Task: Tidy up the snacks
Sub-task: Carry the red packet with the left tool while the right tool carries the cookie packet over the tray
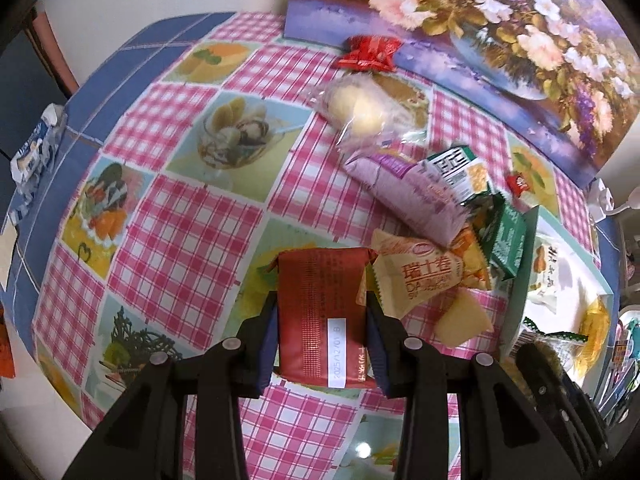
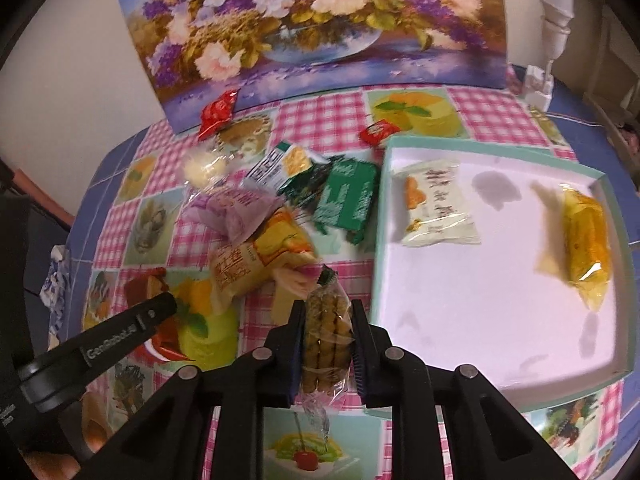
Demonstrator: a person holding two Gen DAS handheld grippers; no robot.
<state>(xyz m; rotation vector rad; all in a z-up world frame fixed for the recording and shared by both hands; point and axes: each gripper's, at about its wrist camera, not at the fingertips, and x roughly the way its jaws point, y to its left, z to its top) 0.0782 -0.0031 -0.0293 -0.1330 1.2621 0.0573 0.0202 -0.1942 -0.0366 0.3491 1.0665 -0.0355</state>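
Observation:
My left gripper (image 1: 322,300) is shut on a dark red snack packet (image 1: 322,316), held just above the checked tablecloth. My right gripper (image 2: 326,312) is shut on a clear packet of brown biscuit sticks (image 2: 324,336), just left of the white box with a teal rim (image 2: 380,216). The box holds a white packet (image 2: 436,208) and a yellow packet (image 2: 586,248). A loose pile lies on the cloth: a cream Swiss-roll packet (image 1: 416,276), a purple packet (image 1: 408,196), green packets (image 2: 344,196) and a clear bun packet (image 1: 360,108).
A flower painting (image 2: 312,28) leans against the wall at the back. Two small red packets (image 2: 218,114) (image 2: 378,132) lie near it. A blue-white packet (image 1: 34,152) sits at the table's left edge. A white lamp base (image 2: 540,84) stands back right.

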